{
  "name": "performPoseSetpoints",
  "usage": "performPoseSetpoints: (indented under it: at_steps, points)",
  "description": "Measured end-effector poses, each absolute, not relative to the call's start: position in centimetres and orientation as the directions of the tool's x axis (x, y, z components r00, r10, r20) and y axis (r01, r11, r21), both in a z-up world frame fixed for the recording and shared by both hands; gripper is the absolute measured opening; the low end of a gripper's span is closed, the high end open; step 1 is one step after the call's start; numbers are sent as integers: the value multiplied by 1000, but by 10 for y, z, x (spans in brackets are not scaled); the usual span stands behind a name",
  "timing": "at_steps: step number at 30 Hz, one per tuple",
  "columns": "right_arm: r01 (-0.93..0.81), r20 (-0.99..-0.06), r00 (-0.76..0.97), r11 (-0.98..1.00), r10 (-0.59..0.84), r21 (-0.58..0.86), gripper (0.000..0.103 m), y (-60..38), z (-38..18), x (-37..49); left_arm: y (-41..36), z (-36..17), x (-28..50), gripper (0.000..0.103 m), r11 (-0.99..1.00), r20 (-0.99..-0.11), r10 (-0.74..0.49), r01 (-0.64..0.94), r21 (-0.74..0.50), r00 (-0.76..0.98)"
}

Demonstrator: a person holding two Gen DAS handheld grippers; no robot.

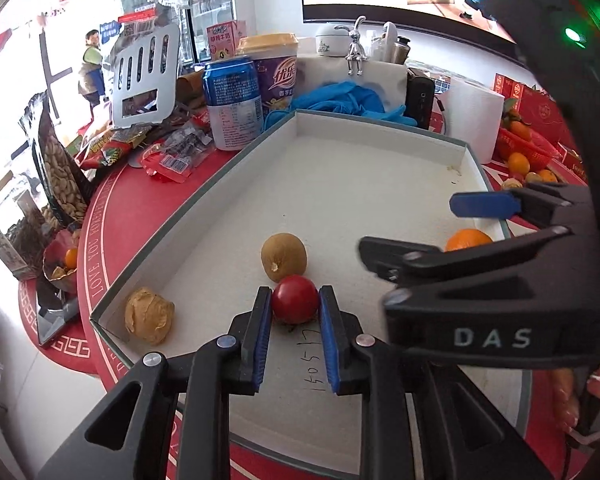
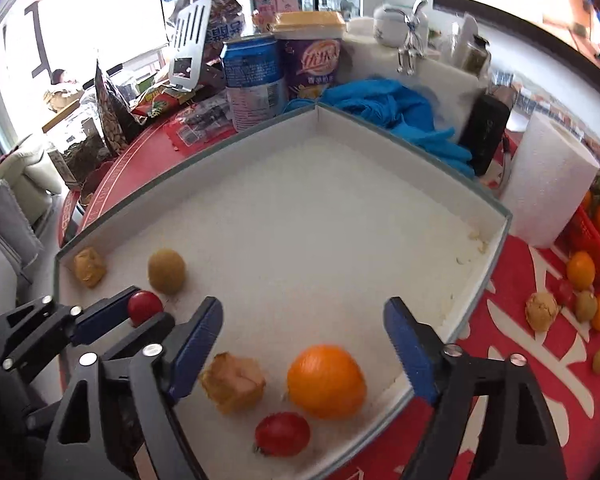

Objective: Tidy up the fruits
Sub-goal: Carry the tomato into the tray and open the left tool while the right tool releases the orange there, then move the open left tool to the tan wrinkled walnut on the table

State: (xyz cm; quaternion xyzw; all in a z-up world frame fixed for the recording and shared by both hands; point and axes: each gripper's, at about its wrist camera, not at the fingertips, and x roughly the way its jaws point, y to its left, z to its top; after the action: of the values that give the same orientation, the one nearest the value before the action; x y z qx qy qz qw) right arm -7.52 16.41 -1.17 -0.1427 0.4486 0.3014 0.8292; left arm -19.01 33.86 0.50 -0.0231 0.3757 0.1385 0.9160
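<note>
Two grippers work over the tray (image 2: 496, 236): the left gripper (image 1: 295, 308) pinches a tomato (image 1: 295, 304) beside the kiwi (image 1: 283, 257), and the right gripper (image 2: 304, 340) gapes wide above an orange (image 2: 326, 381).

Far side of the red table (image 2: 512, 344), a blue can (image 1: 232, 102) stands just beside a purple cup (image 1: 276, 76). Blue gloves (image 2: 396, 110) lie crumpled to the right, then a white paper roll (image 2: 548, 188). A slotted spatula (image 1: 146, 80) leans at the far left.
</note>
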Motion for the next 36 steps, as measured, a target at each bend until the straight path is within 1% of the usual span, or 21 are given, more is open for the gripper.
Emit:
performPoseSetpoints:
  at_steps: [1, 2, 3, 4, 5, 6, 7, 8, 9, 10, 12, 16, 22, 28, 33, 36]
  points:
    - [-637, -828, 412, 770, 381, 38, 99, 165, -13, -75, 337, 5, -191, 26, 960, -689, 244, -272, 70, 682]
    - [-648, -824, 410, 761, 391, 38, 101, 167, -13, -75, 337, 5, -190, 26, 959, -686, 249, -274, 75, 683]
    - [-651, -825, 414, 759, 384, 27, 101, 169, -13, -75, 337, 5, -190, 31, 957, -685, 256, -281, 79, 682]
    - [-652, -825, 417, 758, 381, 21, 101, 169, -14, -75, 338, 6, -189, 44, 957, -686, 254, -280, 75, 682]
    - [-654, -822, 416, 756, 388, 26, 101, 168, -13, -74, 339, 8, -189, 52, 959, -689, 242, -276, 64, 683]
    - [-653, -819, 410, 756, 402, 44, 101, 167, -12, -73, 341, 10, -190, 65, 959, -685, 239, -280, 53, 688]
    - [-647, -811, 400, 758, 427, 79, 101, 164, -9, -70, 341, 14, -192, 72, 956, -673, 246, -288, 52, 697]
    - [-643, -802, 398, 759, 445, 102, 101, 161, -5, -68, 341, 17, -194, 75, 955, -661, 253, -292, 53, 706]
    - [-638, -788, 399, 759, 469, 128, 101, 159, 1, -66, 341, 24, -197, 81, 954, -641, 262, -294, 59, 722]
    - [-631, -771, 403, 760, 493, 156, 101, 155, 9, -65, 340, 28, -199, 83, 953, -626, 269, -294, 66, 732]
    - [-620, -739, 408, 757, 536, 207, 101, 148, 25, -62, 338, 39, -202, 85, 955, -604, 275, -286, 81, 748]
    - [-594, -694, 432, 761, 576, 263, 102, 129, 53, -64, 333, 53, -203, 86, 964, -608, 251, -252, 85, 754]
    - [-513, -708, 464, 813, 532, 274, 102, 85, 66, -72, 310, 71, -204, 87, 990, -633, 125, -140, 26, 764]
    - [-322, -768, 494, 906, 408, 274, 102, 0, 52, -76, 263, 85, -195, 87, 1000, -653, 12, 0, 19, 757]
    - [-138, -846, 489, 976, 214, 167, 102, -72, 33, -77, 222, 91, -180, 87, 994, -686, -77, 107, 1, 723]
    - [-66, -874, 465, 990, 140, 123, 102, -106, 20, -83, 199, 89, -169, 87, 989, -709, -105, 148, 0, 697]
